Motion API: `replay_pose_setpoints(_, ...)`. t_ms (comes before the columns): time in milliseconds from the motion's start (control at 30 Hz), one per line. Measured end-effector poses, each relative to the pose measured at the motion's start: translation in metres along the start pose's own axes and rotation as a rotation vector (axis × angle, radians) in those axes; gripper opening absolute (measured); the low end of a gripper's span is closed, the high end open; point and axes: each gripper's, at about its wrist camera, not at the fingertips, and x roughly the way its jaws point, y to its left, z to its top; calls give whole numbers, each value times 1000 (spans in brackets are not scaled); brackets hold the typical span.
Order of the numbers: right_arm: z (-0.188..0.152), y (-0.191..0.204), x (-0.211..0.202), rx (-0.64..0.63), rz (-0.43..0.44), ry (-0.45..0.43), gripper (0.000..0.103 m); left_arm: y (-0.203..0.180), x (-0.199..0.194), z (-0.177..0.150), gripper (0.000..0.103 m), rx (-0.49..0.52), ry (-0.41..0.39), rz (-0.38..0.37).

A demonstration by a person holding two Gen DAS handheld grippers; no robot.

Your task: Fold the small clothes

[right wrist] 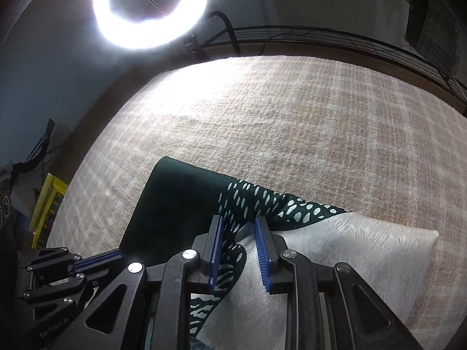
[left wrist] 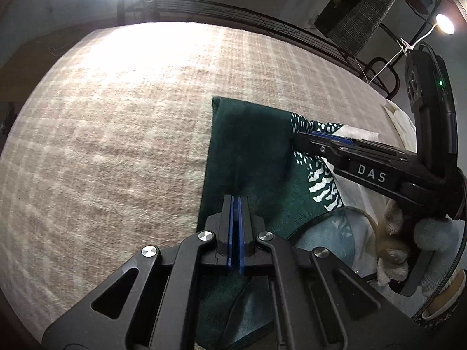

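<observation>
A pale beige checked blanket (right wrist: pixel 292 122) covers the wide surface, washed bright under a glowing ring light (right wrist: pixel 151 8) on a stand. Behind it runs a dark metal wire rail (right wrist: pixel 335 36) against a grey-blue wall (right wrist: pixel 43 67). A small round lamp (left wrist: pixel 445 24) glows far right, and a yellow frame (right wrist: pixel 46 210) leans at left.

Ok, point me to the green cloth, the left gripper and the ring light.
green cloth (left wrist: pixel 251 145): left wrist view, plain dark panel.
left gripper (left wrist: pixel 235 201): left wrist view, between the closed fingertips.
ring light (right wrist: pixel 151 36): right wrist view, bright lower rim.
</observation>
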Motion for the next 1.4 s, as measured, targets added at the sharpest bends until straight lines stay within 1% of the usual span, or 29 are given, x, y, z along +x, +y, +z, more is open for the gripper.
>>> replay_pose_setpoints(67,0,2,-2,-12,-12,-3,22,1,-10,0,0,18,-28,19)
replay_pose_setpoints(133,-1,6,-12,-28,-31,-18,26,-2,-21,1,0,49,-64,39)
replay_pose_setpoints(200,-3,8,-28,-32,-39,-50,33,-1,-31,0,0,73,-91,45)
replay_pose_setpoints(267,-5,9,-46,-34,-46,-96,38,-4,-37,0,0,89,-103,43)
replay_pose_setpoints(400,-18,12,-83,-76,-113,-170,60,-7,-44,0,0,107,-114,35)
replay_pose_setpoints(433,-24,11,-93,-77,-120,-196,62,-7,-45,0,0,106,-115,31)
replay_pose_setpoints(533,-38,-1,-120,-41,-119,-262,78,-16,-44,2,0,113,-115,27)
replay_pose_setpoints(567,-41,-5,-126,-33,-118,-273,87,-18,-43,4,0,117,-114,26)
replay_pose_setpoints(600,-45,-8,-130,-28,-122,-283,94,-20,-40,5,0,120,-112,24)
replay_pose_setpoints(667,-55,-14,-141,-35,-152,-279,99,-19,-38,6,0,119,-103,16)
replay_pose_setpoints(733,-63,-21,-147,-42,-195,-248,99,-15,-34,9,5,104,-87,-4)
replay_pose_setpoints(767,-66,-24,-147,-39,-211,-238,99,-11,-32,10,18,94,-76,-19)
replay_pose_setpoints(800,-69,-28,-149,-29,-229,-224,99,-6,-28,13,37,75,-59,-40)
replay_pose_setpoints(833,-71,-34,-150,-15,-239,-199,99,1,-26,13,42,51,-50,-57)
replay_pose_setpoints(933,-80,-54,-150,40,-239,-139,99,19,-15,16,43,-24,-9,-100)
replay_pose_setpoints(1000,-85,-66,-146,78,-214,-109,98,33,-5,17,43,-90,20,-122)
replay_pose_setpoints(1033,-87,-75,-141,112,-176,-91,95,40,1,17,43,-129,37,-140)
replay_pose_setpoints(1067,-90,-80,-138,137,-148,-78,85,47,8,16,43,-167,62,-169)
replay_pose_setpoints(1100,-91,-86,-132,168,-111,-54,71,52,14,15,43,-194,83,-187)
replay_pose_setpoints(1133,-92,-93,-125,199,-70,-28,66,55,20,14,43,-219,101,-203)
replay_pose_setpoints(1167,-94,-97,-119,223,-40,-10,61,57,22,13,43,-233,100,-216)
replay_pose_setpoints(1200,-96,-102,-112,246,-8,5,59,58,21,13,43,-237,94,-220)
replay_pose_setpoints(1300,-99,-113,-96,302,53,34,55,55,23,15,43,-237,108,-247)
replay_pose_setpoints(1333,-100,-118,-97,323,76,7,55,54,24,14,43,-238,111,-256)
replay_pose_setpoints(1400,-101,-125,-97,362,115,2,49,52,25,14,43,-229,111,-262)
